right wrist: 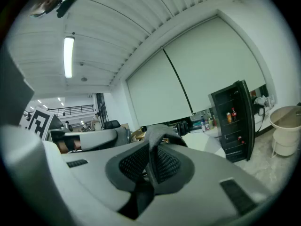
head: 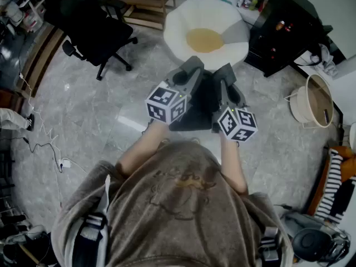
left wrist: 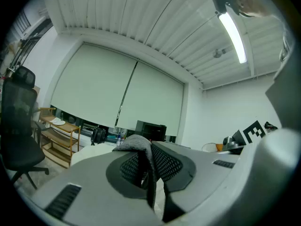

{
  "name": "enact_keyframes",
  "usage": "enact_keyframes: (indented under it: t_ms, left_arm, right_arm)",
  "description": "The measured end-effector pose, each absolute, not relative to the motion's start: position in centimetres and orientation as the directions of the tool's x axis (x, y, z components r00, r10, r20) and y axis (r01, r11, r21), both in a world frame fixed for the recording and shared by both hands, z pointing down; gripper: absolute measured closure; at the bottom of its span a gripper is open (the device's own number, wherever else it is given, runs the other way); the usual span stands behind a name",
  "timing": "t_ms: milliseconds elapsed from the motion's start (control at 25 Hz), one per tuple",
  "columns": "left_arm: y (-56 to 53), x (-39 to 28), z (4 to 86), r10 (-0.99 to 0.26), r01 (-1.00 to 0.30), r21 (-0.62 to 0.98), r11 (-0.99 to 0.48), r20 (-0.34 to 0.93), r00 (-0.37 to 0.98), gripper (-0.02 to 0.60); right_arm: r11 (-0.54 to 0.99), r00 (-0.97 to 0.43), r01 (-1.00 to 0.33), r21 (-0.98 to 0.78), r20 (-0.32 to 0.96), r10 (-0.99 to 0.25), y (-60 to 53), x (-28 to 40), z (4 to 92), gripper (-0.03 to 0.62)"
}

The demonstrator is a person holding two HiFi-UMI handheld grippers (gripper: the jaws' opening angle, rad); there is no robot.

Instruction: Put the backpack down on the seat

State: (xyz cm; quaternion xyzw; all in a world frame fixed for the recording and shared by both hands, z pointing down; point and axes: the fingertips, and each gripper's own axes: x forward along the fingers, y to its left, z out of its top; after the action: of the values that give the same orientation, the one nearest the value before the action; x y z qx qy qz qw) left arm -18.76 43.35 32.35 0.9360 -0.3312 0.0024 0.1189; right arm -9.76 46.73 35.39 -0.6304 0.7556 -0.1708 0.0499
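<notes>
A dark backpack [head: 196, 109] hangs between my two grippers above the marble floor. My left gripper [head: 188, 75] is shut on a grey strap [left wrist: 135, 143] of it, and the webbing is pinched between the mesh pads [left wrist: 165, 164]. My right gripper [head: 225, 78] is shut on another grey strap [right wrist: 158, 134], which loops up over its jaws. The seat [head: 206, 32], a white round chair with a yellow cushion [head: 203, 40], stands just beyond the backpack. Most of the bag is hidden under the grippers. In the gripper views the left gripper [left wrist: 148, 169] and the right gripper [right wrist: 150, 167] both point upward.
A black office chair [head: 92, 21] stands at the far left and a wooden shelf [head: 146, 4] behind it. A black mini fridge [head: 289, 29] is right of the seat, and a white basket [head: 314, 100] nearer. Cables [head: 41, 138] trail along the left floor.
</notes>
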Motion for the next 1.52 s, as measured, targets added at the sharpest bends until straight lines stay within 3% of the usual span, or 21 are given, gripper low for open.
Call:
enact_keyframes:
  t_ms: [1040, 1520]
  left_arm:
    - [38.3, -13.6, 32.0, -0.679, -0.672, 0.225, -0.706, 0.057, 0.732, 0.548]
    - [33.0, -10.5, 32.2, -0.651, -0.644, 0.223, -0.732, 0.050, 0.758, 0.546]
  right_arm:
    - [0.308, -0.366, -0.890, -0.337, 0.124, -0.922, 41.3, -5.4, 34.9, 0.566]
    - [0.279, -0.335, -0.895, -0.347, 0.112, -0.936, 36.3, -2.3, 35.3, 0.566]
